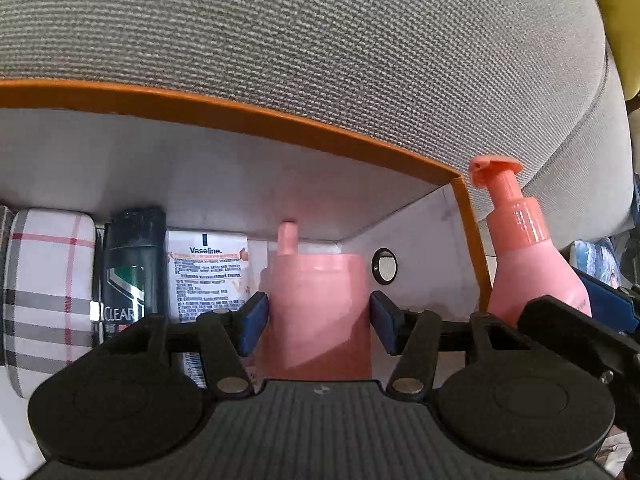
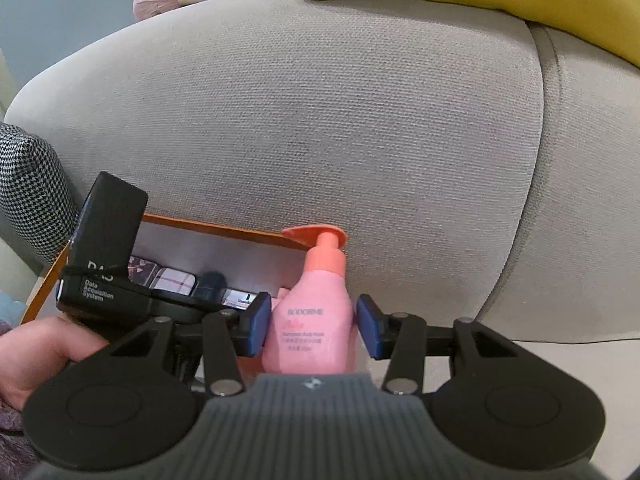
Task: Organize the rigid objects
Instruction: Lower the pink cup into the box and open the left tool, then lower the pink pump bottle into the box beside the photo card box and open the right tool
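Box [image 1: 224, 114] is mostly being filled already, pink bottle [image 1: 318, 312] being let go inside it by the loosened left gripper [image 1: 318, 322], pump bottle [image 2: 310, 320] being gripped by the right gripper [image 2: 310, 328] just outside.

box [image 1: 280, 122] orange rim; bottles [image 1: 320, 312] pink; case [image 1: 48, 288] plaid; sofa [image 2: 320, 120] grey

The sofa [image 1: 320, 40] is coarse woven cloth, the pump bottle [image 1: 528, 256] glossy pink plastic, and the box [image 1: 240, 176] smooth matt card inside.
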`<action>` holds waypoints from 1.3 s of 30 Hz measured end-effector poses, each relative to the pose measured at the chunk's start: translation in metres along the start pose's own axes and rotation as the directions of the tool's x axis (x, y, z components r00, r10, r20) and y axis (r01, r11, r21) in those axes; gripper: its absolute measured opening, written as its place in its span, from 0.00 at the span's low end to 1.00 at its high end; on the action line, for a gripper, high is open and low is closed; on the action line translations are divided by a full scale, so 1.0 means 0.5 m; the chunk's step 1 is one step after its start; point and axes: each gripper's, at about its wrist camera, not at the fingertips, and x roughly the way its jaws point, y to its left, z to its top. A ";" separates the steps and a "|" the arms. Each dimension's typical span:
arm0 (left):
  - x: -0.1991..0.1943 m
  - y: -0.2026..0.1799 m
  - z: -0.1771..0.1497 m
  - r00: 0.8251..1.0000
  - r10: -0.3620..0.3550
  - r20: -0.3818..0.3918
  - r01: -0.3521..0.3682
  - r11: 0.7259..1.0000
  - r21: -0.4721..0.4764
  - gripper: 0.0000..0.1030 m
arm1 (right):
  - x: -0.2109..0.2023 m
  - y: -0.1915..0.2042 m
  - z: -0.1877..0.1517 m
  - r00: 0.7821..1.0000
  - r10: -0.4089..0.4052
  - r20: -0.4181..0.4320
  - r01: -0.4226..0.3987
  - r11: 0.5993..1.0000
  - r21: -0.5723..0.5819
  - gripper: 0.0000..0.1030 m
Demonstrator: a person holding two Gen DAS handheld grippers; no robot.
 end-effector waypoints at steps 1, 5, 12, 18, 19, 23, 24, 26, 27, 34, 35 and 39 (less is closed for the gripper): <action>-0.006 -0.002 -0.002 1.000 -0.003 0.004 0.003 1.000 0.005 0.65 | -0.002 0.000 -0.001 1.000 -0.002 0.000 0.002 1.000 0.002 0.47; -0.047 0.015 -0.012 0.999 -0.036 0.030 0.035 0.999 0.017 0.64 | -0.004 0.001 -0.004 1.000 -0.007 -0.001 0.007 1.000 0.012 0.46; -0.143 0.058 -0.032 0.987 -0.107 0.117 0.110 0.994 -0.016 0.52 | -0.023 0.031 -0.015 0.999 0.033 -0.006 -0.033 0.999 -0.016 0.46; -0.223 0.081 -0.037 0.973 -0.129 0.190 0.134 0.991 -0.014 0.48 | -0.013 0.080 -0.032 0.999 0.046 -0.024 -0.047 0.997 -0.062 0.46; -0.231 0.084 -0.038 0.972 -0.136 0.192 0.141 0.990 -0.012 0.48 | -0.009 0.086 -0.036 0.998 0.050 -0.029 -0.051 0.997 -0.062 0.46; -0.248 0.085 -0.032 0.968 -0.149 0.200 0.156 0.988 -0.018 0.49 | -0.002 0.111 -0.053 0.997 0.061 -0.048 -0.065 0.995 -0.079 0.46; -0.247 0.085 -0.034 0.969 -0.144 0.200 0.151 0.988 -0.020 0.49 | 0.000 0.117 -0.057 0.996 0.063 -0.057 -0.068 0.994 -0.084 0.46; -0.252 0.085 -0.037 0.971 -0.128 0.203 0.135 0.991 -0.019 0.49 | 0.007 0.127 -0.065 0.995 0.065 -0.079 -0.073 0.993 -0.094 0.46; -0.257 0.086 -0.040 0.971 -0.120 0.207 0.124 0.992 -0.009 0.49 | 0.010 0.131 -0.068 0.993 0.069 -0.093 -0.078 0.992 -0.100 0.46; -0.330 0.134 -0.076 0.968 0.052 0.246 -0.071 0.995 0.071 0.49 | 0.051 0.164 -0.075 0.965 0.203 -0.167 -0.201 0.979 0.030 0.46; -0.348 0.147 -0.082 0.961 0.080 0.263 -0.102 0.992 0.069 0.49 | 0.063 0.172 -0.078 0.959 0.225 -0.172 -0.218 0.974 0.060 0.46; -0.406 0.185 -0.106 0.931 0.146 0.334 -0.168 0.985 0.038 0.49 | 0.100 0.222 -0.082 0.935 0.291 -0.202 -0.266 0.953 0.143 0.46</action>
